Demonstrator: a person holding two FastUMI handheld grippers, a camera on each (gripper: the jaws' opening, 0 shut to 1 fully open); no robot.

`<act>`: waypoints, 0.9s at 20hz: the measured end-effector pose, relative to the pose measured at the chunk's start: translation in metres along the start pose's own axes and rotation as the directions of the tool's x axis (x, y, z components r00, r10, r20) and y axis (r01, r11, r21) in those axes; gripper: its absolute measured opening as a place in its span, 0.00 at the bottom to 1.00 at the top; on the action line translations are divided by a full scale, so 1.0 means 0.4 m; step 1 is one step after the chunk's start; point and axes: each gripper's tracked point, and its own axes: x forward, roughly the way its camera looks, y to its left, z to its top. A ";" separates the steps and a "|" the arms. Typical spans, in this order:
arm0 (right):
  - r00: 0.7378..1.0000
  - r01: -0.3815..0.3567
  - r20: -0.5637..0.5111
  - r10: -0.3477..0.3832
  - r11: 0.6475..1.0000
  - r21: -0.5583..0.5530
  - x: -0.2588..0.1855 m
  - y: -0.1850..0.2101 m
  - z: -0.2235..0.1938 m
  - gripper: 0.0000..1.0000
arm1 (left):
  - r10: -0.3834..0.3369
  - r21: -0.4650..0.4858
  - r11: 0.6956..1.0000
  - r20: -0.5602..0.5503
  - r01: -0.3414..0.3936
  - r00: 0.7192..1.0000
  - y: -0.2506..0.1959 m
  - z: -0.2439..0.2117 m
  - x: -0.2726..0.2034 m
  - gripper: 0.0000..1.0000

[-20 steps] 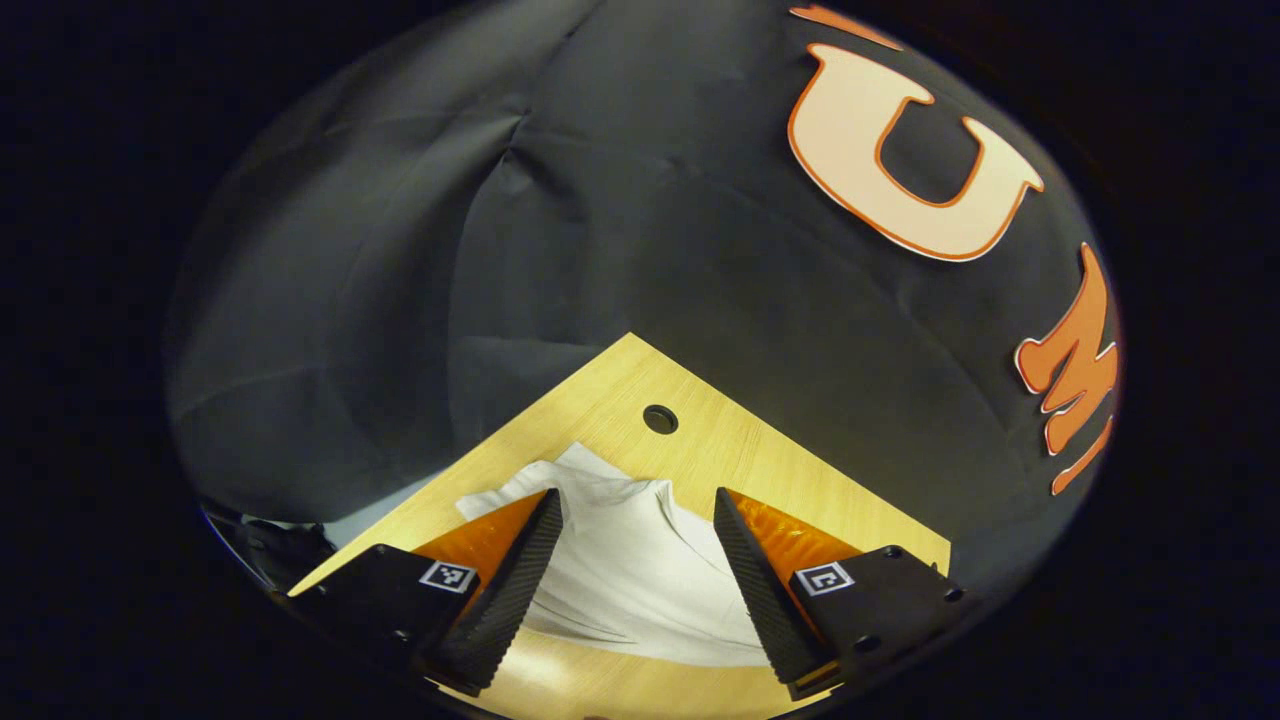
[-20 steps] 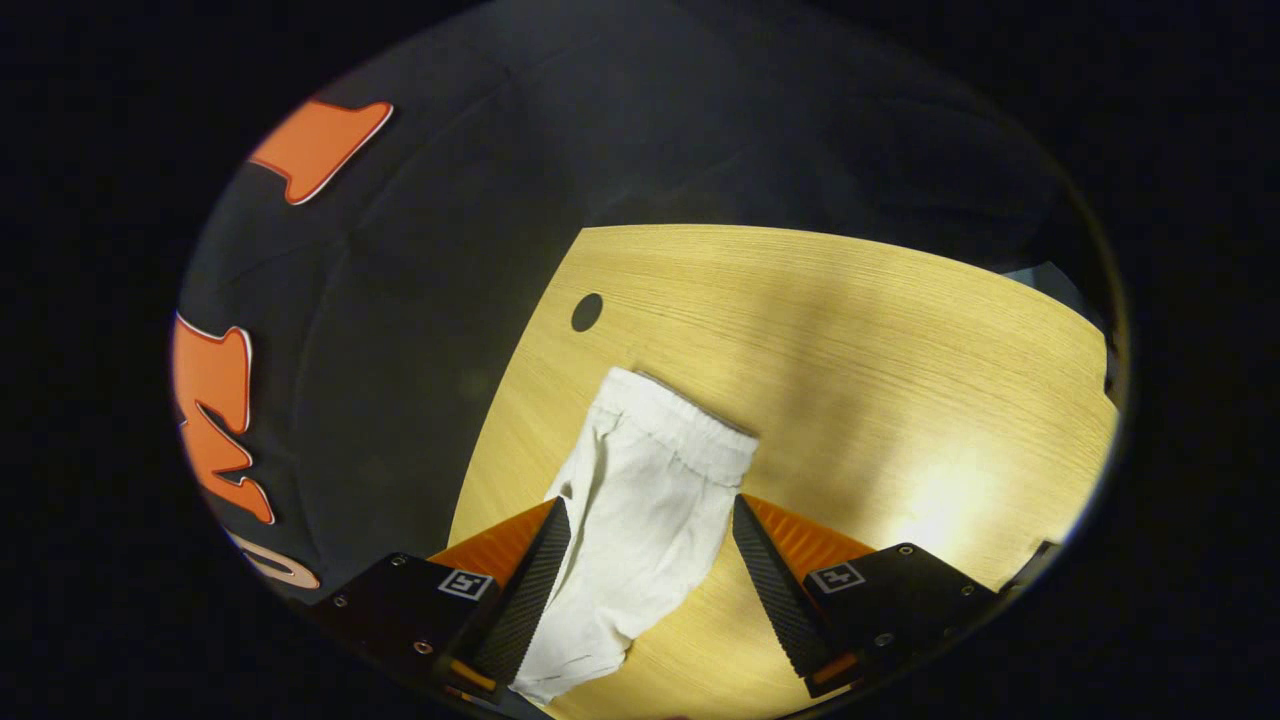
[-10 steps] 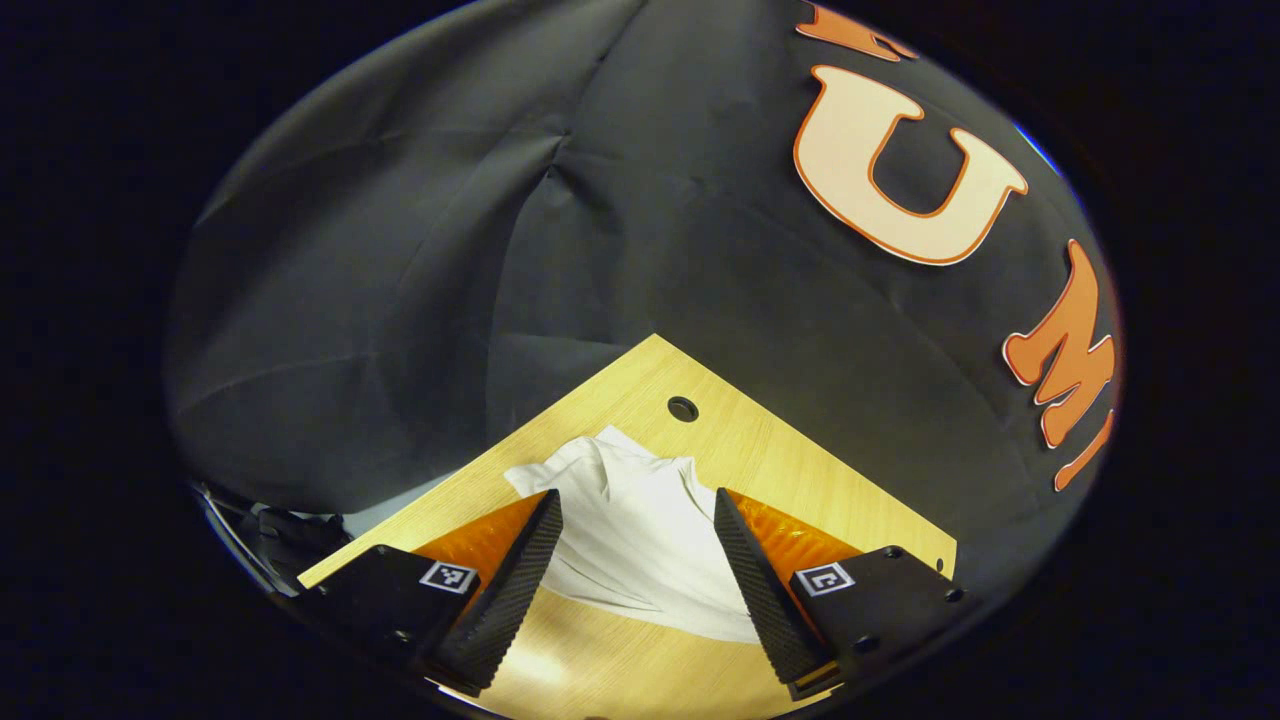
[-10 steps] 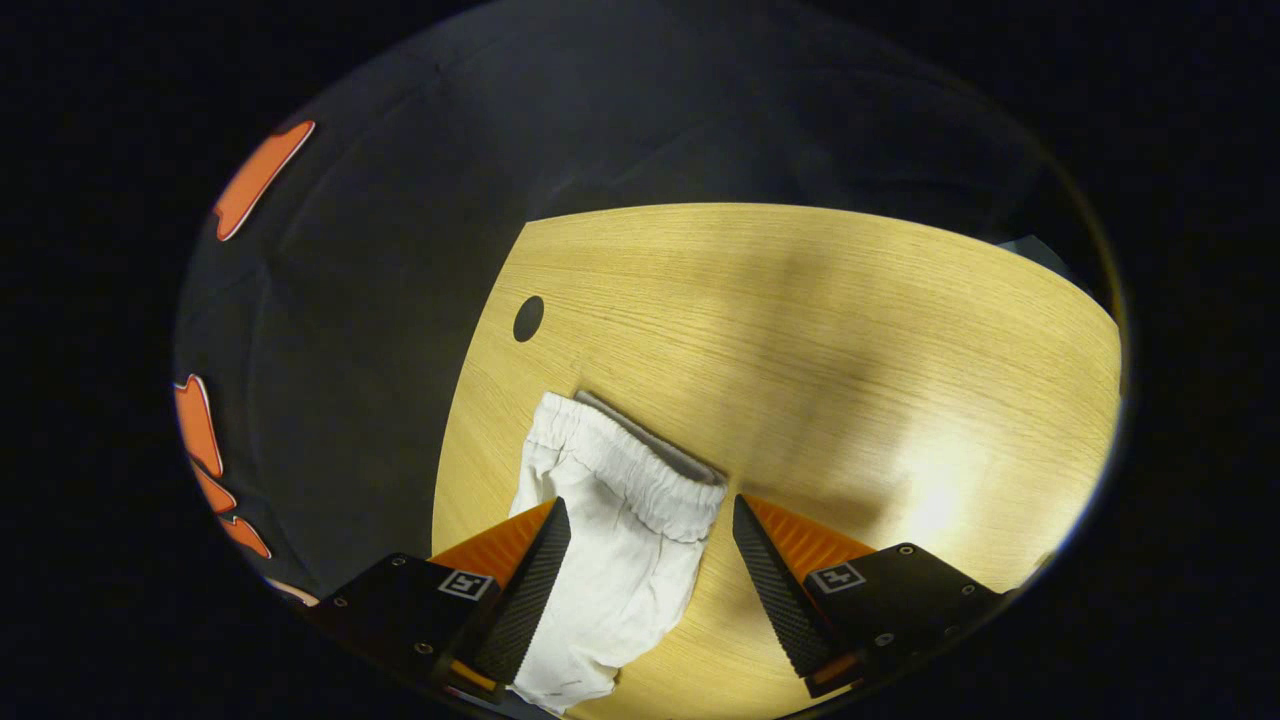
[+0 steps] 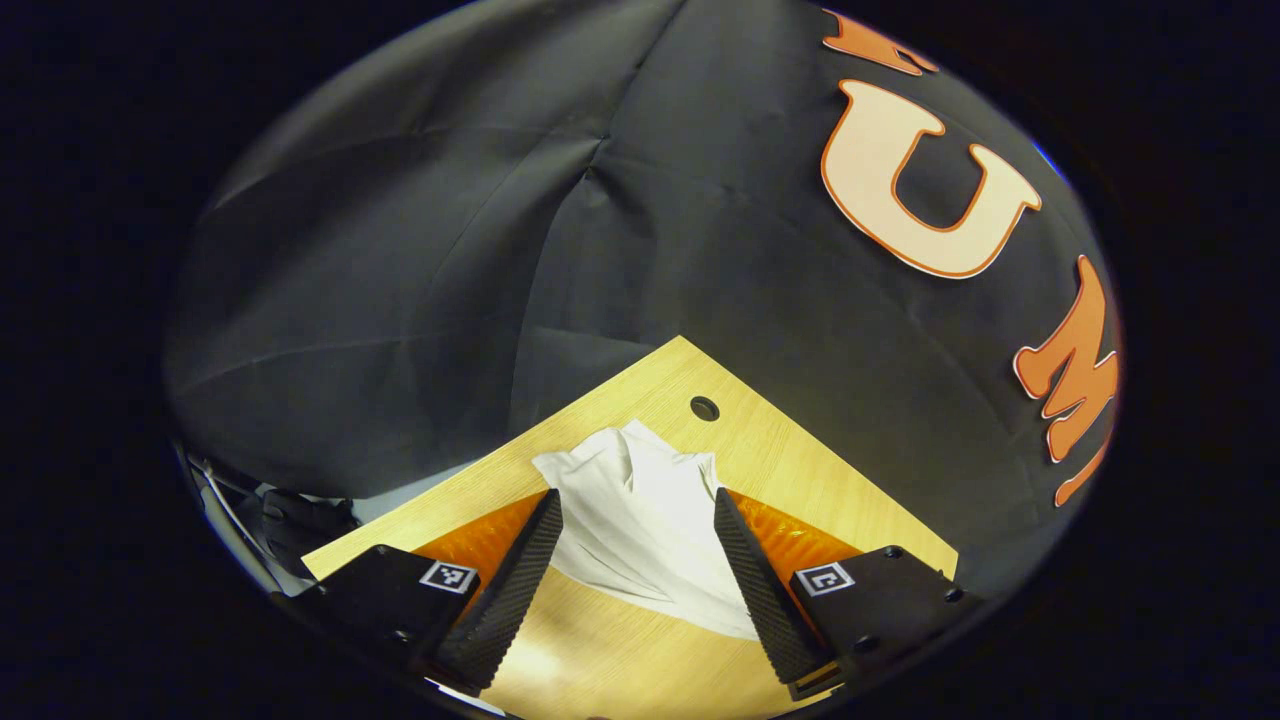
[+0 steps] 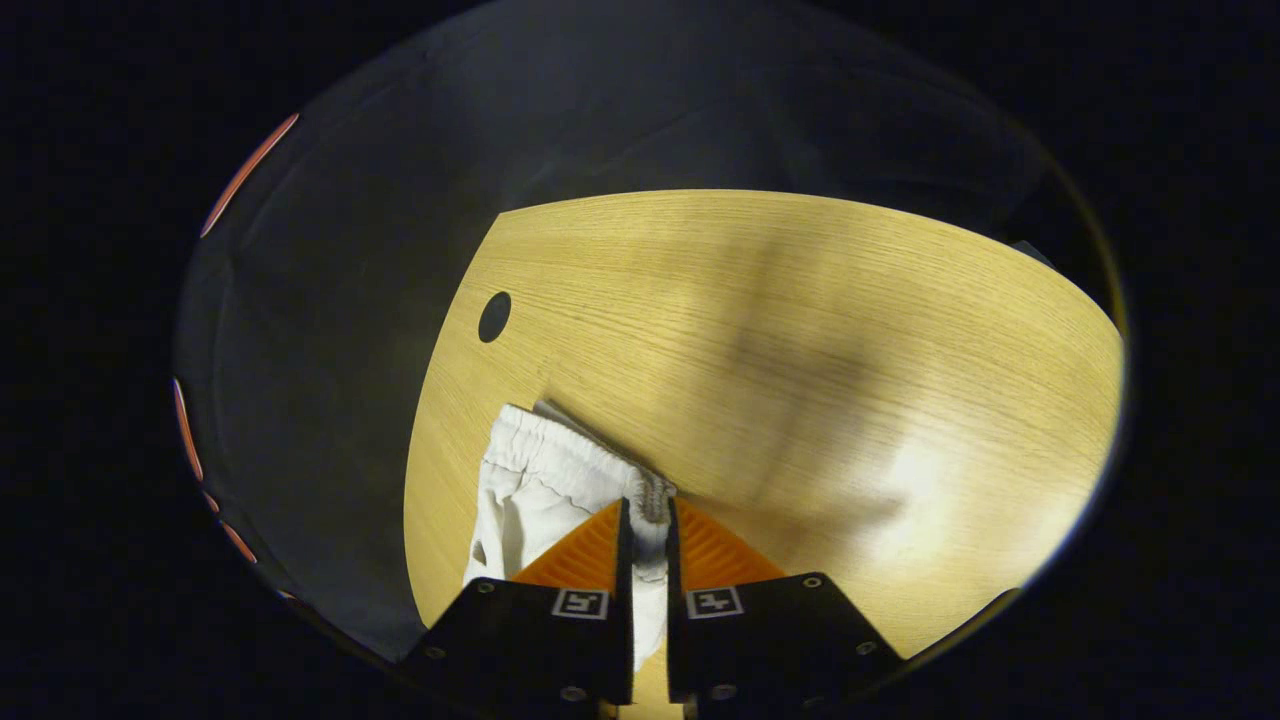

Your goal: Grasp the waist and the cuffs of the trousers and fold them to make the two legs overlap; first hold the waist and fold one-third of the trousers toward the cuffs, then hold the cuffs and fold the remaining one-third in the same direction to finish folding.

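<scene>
White trousers [image 5: 645, 520] lie on the wooden table [image 5: 780, 450], reaching toward its far corner. In the left gripper view my left gripper [image 5: 637, 570] stands open above the cloth, its fingers on either side of the fabric and not pressing it. In the right gripper view the gathered elastic waist [image 6: 560, 465] of the trousers [image 6: 520, 500] lies near the table's left edge. My right gripper [image 6: 647, 520] is shut on the waistband's right end, with cloth pinched between both fingers.
A round cable hole [image 5: 704, 408] pierces the table near its far corner, also seen as the hole [image 6: 494, 316] in the right gripper view. Bare wooden table [image 6: 820, 350] spreads to the right of the trousers. Black cloth walls close behind the table edges.
My right gripper moved in to the waistband and closed on it. My left gripper stayed open while its view shifted slightly along the trousers.
</scene>
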 end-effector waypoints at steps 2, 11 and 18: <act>1.000 -0.012 0.026 0.013 0.999 -0.043 -0.021 0.016 -0.002 0.05 | -0.005 -0.002 1.000 -0.002 0.005 1.000 -0.007 -0.001 -0.002 1.00; 0.967 -0.174 0.143 0.210 0.957 -0.232 -0.209 0.261 -0.043 0.03 | -0.089 0.055 0.994 -0.022 0.090 0.996 -0.012 0.022 0.003 1.00; 0.926 -0.291 0.121 0.359 0.878 -0.379 -0.391 0.422 -0.081 0.03 | -0.119 0.078 0.989 -0.049 0.122 0.992 -0.009 0.020 -0.006 0.99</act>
